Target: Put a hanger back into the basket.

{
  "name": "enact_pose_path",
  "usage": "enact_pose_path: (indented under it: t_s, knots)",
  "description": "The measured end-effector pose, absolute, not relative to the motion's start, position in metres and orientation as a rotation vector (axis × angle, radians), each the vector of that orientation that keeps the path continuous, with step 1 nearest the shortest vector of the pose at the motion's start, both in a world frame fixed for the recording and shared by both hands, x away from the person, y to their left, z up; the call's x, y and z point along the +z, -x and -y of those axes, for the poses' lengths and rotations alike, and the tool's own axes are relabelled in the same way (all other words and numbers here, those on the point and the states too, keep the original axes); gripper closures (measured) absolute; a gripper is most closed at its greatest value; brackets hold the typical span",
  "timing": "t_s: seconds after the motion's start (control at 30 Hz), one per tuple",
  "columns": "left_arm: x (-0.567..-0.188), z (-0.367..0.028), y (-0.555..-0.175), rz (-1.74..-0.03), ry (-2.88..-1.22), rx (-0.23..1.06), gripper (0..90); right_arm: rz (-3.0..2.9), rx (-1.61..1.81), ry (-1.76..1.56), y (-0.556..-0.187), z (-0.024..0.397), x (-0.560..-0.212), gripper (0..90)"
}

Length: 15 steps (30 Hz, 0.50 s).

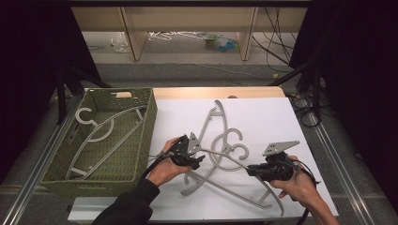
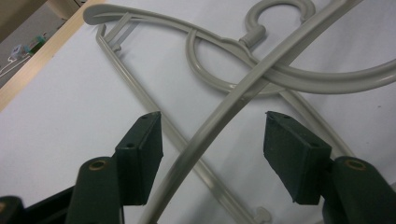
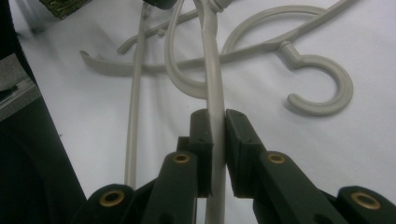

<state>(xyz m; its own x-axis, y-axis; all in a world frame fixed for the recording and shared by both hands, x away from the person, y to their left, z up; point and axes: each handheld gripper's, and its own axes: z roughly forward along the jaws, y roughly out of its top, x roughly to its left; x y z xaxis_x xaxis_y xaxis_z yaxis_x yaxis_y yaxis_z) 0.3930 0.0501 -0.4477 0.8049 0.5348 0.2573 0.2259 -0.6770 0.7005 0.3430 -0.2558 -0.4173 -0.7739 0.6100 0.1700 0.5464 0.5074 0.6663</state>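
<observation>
Left gripper view: the hanger (image 2: pixel 205 135) bar runs between the open left gripper (image 2: pixel 212 140) pads, untouched, slanting from 7 to 1 o'clock — so closing catches it. The right gripper (image 3: pixel 218 135) is clamped on the same hanger, above the table (image 1: pixel 263 117).

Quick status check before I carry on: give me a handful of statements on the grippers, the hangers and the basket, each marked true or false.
1. The right gripper is clamped on a hanger arm. True.
2. The left gripper is shut on a hanger. False: its jaws stand apart, with a hanger arm between them, untouched.
3. The green basket is empty. False: one hanger lies in it.
4. The loose hangers on the white sheet lie tangled over one another. True.
5. The basket sits at the right gripper's side. False: it is at the left.
</observation>
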Motion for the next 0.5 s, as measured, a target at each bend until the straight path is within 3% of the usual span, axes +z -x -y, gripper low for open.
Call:
enact_pose_path:
  t_s: [0.17, 0.5]
  knots:
    - [-0.4479, -0.0523, -0.3963, -0.513, -2.351, 0.567, 40.9, -2.67, 1.112, -1.004, -0.342, 0.2542, -0.4153, 81.9]
    - [-0.4466, -0.0507, -0.3979, -0.386, -2.366, 0.517, 62.4, -2.707, 1.115, -0.903, -0.341, 0.2526, -0.4127, 81.8]
